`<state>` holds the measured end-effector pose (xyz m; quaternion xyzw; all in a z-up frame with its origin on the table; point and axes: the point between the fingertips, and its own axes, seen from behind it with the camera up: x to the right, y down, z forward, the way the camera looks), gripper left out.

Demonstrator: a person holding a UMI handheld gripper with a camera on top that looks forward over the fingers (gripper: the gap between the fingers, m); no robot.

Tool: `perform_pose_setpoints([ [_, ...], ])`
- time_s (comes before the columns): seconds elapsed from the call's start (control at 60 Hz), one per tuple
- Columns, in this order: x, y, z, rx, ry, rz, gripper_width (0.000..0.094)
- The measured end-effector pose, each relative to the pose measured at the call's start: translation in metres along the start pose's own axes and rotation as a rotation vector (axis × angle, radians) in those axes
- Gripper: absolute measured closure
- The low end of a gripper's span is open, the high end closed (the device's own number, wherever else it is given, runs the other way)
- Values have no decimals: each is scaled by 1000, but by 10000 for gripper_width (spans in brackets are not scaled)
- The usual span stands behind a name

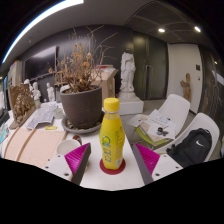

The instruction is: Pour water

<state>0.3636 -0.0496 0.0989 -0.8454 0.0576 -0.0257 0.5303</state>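
Standing upright between the two fingers of the tool (111, 160), a yellow bottle (111, 137) with an orange-yellow cap and a dark pink base rests on the white counter (110, 182). The tool is open: its magenta pads (78, 157) flank the bottle's lower part, and a sliver of white counter shows between each pad and the bottle, so neither finger presses on it. Whether the bottle holds water cannot be told — its body is opaque yellow-green with a printed label too small to read. Just to the left of the bottle, near the left finger, sits a small pale pink bowl (68, 147). Farther back and to the left stands a large dark pot (82, 107) holding a dry, brown, twiggy plant (78, 66); the pot sits well beyond the fingers. Loose papers (42, 115) lie on the far left part of the counter, beside a few small figurines (36, 92). Straight beyond the bottle, at the far side, a white statue (128, 73) stands on a white pedestal (130, 104). To the right of the bottle lies a clutter of small items with green and yellow among them (155, 128), too small to name, and farther right a white chair (176, 108) stands near the counter. At the near right, a dark bag or garment (193, 148) rests on another white seat. A long strip light (40, 25) curves across the ceiling — smaller round lights (161, 30) glow to the right of it.
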Motion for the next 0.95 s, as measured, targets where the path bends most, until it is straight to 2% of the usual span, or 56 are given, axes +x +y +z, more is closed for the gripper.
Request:
perform_pose_setpoints([
  [0.133, -14, -3, -74, -63, 67, -4, 80],
  [0.267, -45, -12, -168, -63, 142, -43, 76],
  [0.517, -139, 4, -309, -111, 96, -7, 75],
  [0.717, -179, 13, -362, -108, 77, -56, 71],
  [0.95, -196, 11, -379, -95, 64, -63, 76],
])
